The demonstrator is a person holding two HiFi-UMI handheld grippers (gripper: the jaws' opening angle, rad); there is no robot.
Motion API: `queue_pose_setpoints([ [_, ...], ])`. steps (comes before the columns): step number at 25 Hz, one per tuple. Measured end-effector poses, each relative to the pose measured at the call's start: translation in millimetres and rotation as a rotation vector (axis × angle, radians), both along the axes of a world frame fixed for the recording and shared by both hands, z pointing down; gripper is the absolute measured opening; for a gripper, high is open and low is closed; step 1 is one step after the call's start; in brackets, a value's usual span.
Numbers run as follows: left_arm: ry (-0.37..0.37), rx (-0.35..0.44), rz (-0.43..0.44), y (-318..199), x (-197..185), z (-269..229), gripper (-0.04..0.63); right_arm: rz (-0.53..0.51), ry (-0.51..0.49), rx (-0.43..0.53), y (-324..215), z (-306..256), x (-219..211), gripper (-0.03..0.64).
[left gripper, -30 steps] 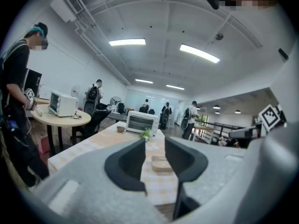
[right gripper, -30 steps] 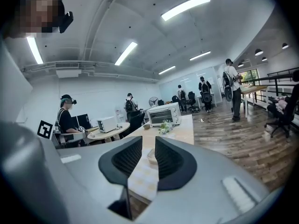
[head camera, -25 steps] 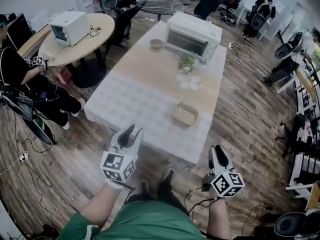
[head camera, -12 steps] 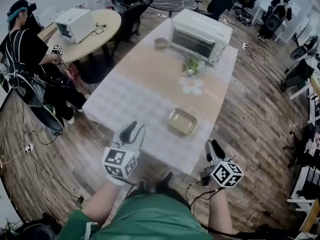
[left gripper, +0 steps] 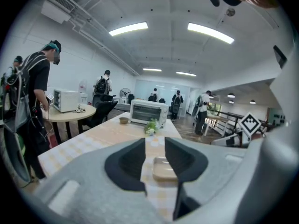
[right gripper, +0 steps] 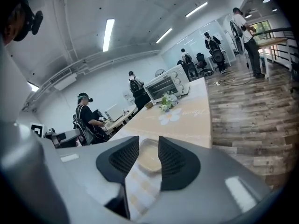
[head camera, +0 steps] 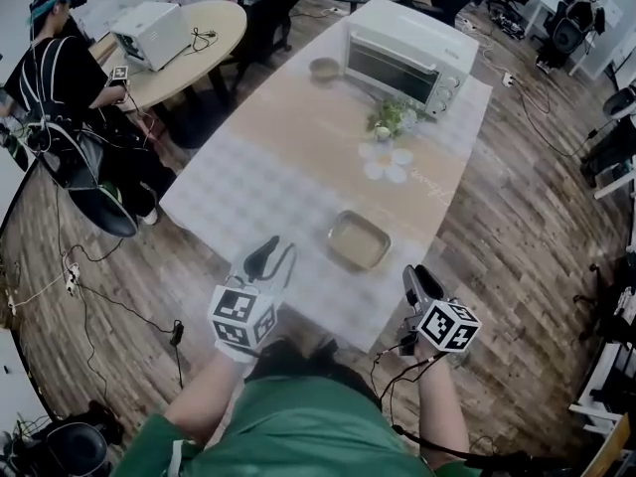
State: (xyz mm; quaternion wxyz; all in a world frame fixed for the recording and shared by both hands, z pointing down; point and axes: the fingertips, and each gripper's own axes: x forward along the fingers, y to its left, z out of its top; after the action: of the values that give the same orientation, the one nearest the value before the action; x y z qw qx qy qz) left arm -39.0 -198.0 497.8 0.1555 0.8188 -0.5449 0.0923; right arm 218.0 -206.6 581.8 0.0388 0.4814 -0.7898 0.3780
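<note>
The shallow tan tray [head camera: 359,239] is lying on the checked cloth of the long desk [head camera: 248,182], close to the desk's near edge, and everything else is placed here by that tray.

The left gripper [head camera: 260,259] is hovering off the desk edge, nearer the person than the tray and to the tray's left, not touching it. Its fingers [left gripper: 127,164] are standing a narrow gap apart and are gripping nothing; in the left gripper view the tray is showing through that gap, lying flat on the cloth beyond the fingertips.

The right gripper [head camera: 415,277] is hanging on the tray's near right, over the wooden floor just off the desk corner, also clear of the tray. Its fingers [right gripper: 176,161] are likewise standing slightly parted with nothing held between them, and the tray is showing in the opening.

Beyond the tray, a white flower print [head camera: 387,163] is lying on the beige runner; farther past it a small flower pot [head camera: 390,119] is standing, then a white toaster oven [head camera: 407,56], with a small bowl [head camera: 324,68] to the oven's left. Far to the tray's left, a person [head camera: 70,78] is standing at a round desk [head camera: 199,43] carrying another oven [head camera: 154,33].
</note>
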Motion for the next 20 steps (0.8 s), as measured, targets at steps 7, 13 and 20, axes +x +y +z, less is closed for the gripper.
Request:
queue_pose_setpoints([
  [7, -0.007, -0.091, 0.037, -23.2, 2.3, 41.0, 0.129, -0.018, -0.002, -0.106, -22.2, 44.7, -10.4, 0.114],
  [13, 0.0, -0.142, 0.091, -44.8, -0.9, 68.7, 0.129, -0.022, -0.041, -0.201, -35.3, 81.7, -26.6, 0.112],
  [20, 0.006, -0.187, 0.105, -53.7, -12.3, 92.6, 0.129, -0.012, -0.125, -0.336, -45.0, 123.4, -41.7, 0.112],
])
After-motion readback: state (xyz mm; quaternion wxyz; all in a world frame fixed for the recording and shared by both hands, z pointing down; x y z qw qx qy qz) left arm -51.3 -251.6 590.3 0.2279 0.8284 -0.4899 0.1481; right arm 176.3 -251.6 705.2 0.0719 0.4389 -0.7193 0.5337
